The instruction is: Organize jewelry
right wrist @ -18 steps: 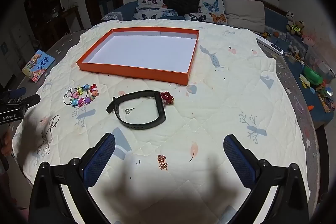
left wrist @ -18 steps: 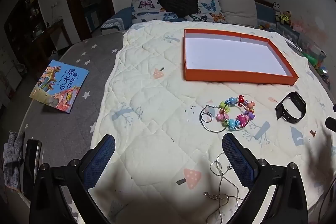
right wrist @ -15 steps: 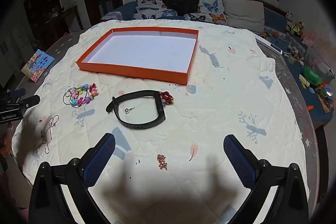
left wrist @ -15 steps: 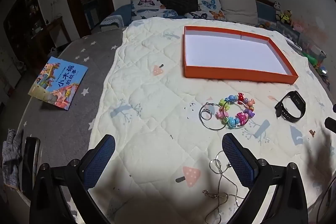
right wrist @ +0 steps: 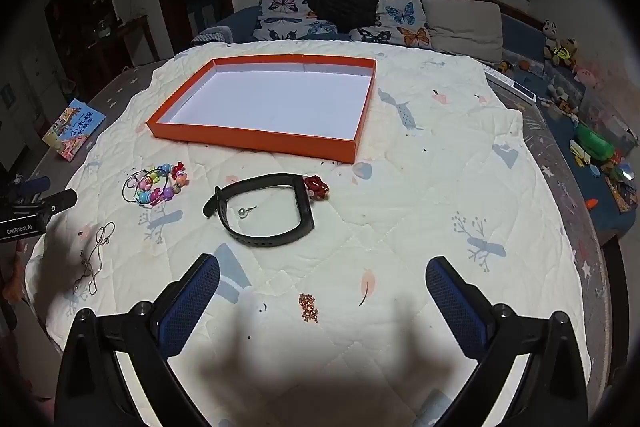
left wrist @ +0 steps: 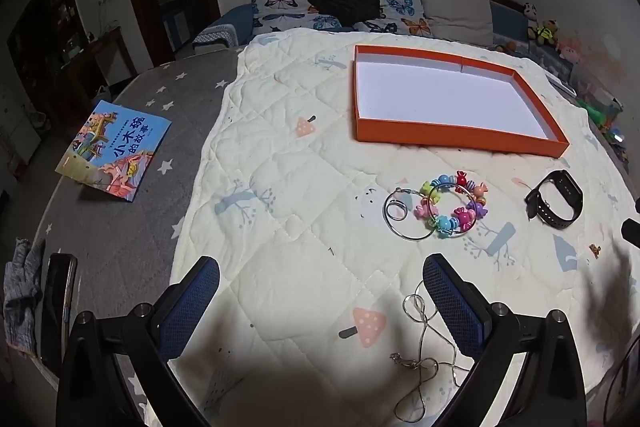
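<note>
We hold both grippers, left (left wrist: 320, 301) and right (right wrist: 322, 301), spread and empty, with bracelet (left wrist: 454, 206) and watch (right wrist: 266, 209) near the tray (right wrist: 256, 141).

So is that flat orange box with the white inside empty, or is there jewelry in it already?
Empty. The flat orange box shows only bare white floor in both views; the colourful bead bracelet lies outside it on the quilt.
</note>
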Demonstrator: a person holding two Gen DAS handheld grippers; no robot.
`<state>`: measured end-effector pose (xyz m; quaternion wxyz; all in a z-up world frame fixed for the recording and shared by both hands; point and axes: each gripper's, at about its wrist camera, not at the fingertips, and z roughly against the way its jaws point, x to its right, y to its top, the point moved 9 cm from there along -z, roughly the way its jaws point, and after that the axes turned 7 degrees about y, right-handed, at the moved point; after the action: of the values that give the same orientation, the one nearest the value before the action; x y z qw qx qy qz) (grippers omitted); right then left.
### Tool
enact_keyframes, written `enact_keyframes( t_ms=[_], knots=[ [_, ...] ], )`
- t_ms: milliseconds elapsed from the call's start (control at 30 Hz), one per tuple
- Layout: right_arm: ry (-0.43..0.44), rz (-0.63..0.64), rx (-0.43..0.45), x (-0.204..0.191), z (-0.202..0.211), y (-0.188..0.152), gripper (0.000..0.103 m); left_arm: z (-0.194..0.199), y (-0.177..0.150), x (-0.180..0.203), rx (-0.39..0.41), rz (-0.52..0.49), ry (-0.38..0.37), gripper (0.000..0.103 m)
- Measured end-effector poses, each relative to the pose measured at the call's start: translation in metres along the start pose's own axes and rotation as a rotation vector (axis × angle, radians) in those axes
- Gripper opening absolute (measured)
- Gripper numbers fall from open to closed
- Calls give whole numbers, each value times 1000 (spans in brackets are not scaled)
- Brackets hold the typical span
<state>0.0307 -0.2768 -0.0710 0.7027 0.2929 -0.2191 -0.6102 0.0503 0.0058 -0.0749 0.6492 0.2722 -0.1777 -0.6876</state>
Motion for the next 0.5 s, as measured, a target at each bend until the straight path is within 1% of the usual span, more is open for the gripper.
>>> enact_keyframes(
  t_ms=[233,500],
  knots=[
    [9,2,-4,-2,-1,-1,103,3,-1,3,13,-19,11,103],
    [12,-6,-6,-1,-2,-1,103,2,-3,6,7,-35,9,103]
  ],
)
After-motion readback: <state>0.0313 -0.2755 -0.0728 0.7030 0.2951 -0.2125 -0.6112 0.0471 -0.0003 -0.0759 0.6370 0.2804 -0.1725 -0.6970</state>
